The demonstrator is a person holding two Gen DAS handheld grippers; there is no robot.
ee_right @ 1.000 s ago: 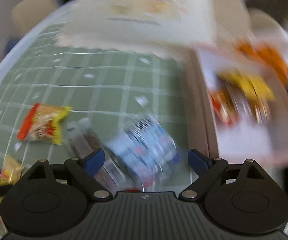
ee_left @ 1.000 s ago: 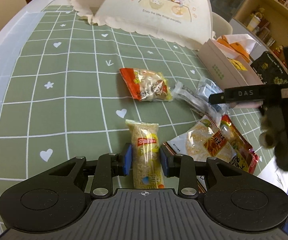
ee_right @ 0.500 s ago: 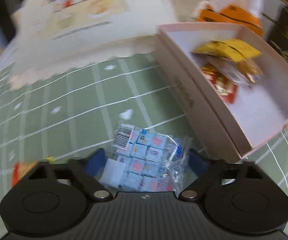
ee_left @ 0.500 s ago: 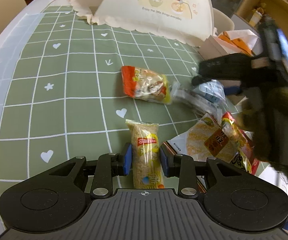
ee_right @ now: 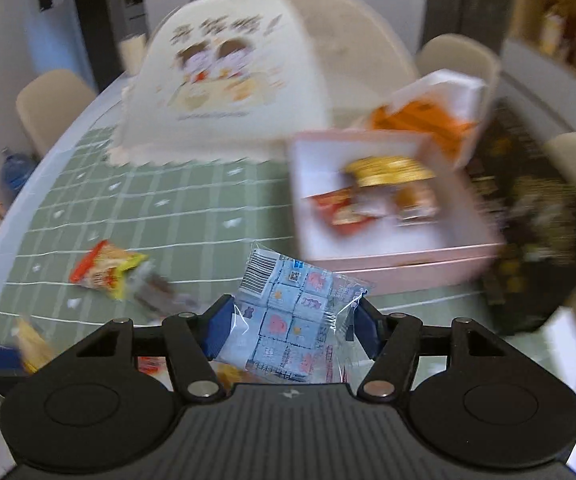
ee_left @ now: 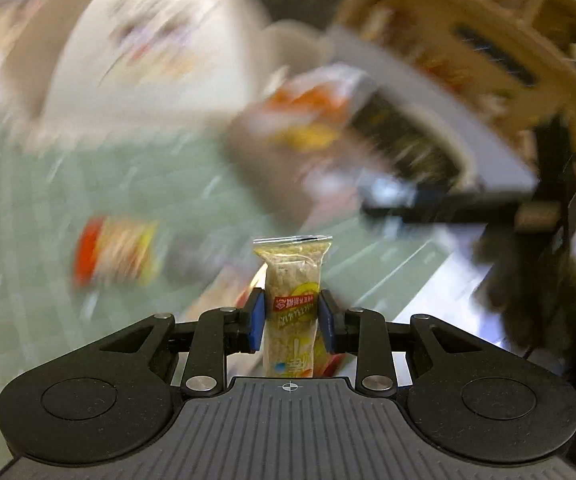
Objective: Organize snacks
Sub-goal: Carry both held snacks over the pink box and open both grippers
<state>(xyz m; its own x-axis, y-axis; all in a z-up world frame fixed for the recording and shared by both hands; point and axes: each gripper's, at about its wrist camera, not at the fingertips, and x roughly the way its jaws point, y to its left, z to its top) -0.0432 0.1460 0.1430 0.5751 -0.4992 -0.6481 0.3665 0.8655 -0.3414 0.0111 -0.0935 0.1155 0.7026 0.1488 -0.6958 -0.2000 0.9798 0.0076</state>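
My left gripper [ee_left: 291,320] is shut on a long yellow snack packet [ee_left: 292,292] and holds it in the air above the green tablecloth. My right gripper [ee_right: 291,330] is shut on a clear bag of small blue candy squares [ee_right: 288,316], lifted off the table. The pink box [ee_right: 403,258] stands ahead and right of it, with several snacks [ee_right: 371,196] inside. It shows blurred in the left wrist view [ee_left: 280,168]. My right gripper also shows in the left wrist view [ee_left: 379,200], near the box.
A red and yellow snack bag [ee_right: 106,268] and a clear packet [ee_right: 160,292] lie on the green tablecloth [ee_right: 192,216]. A cream food cover [ee_right: 224,80] stands at the back. A dark bag [ee_right: 539,216] lies right of the box. Chairs ring the table.
My left gripper has lifted the yellow packet off the table and swung toward the box. My right gripper has closed on the candy bag and raised it.
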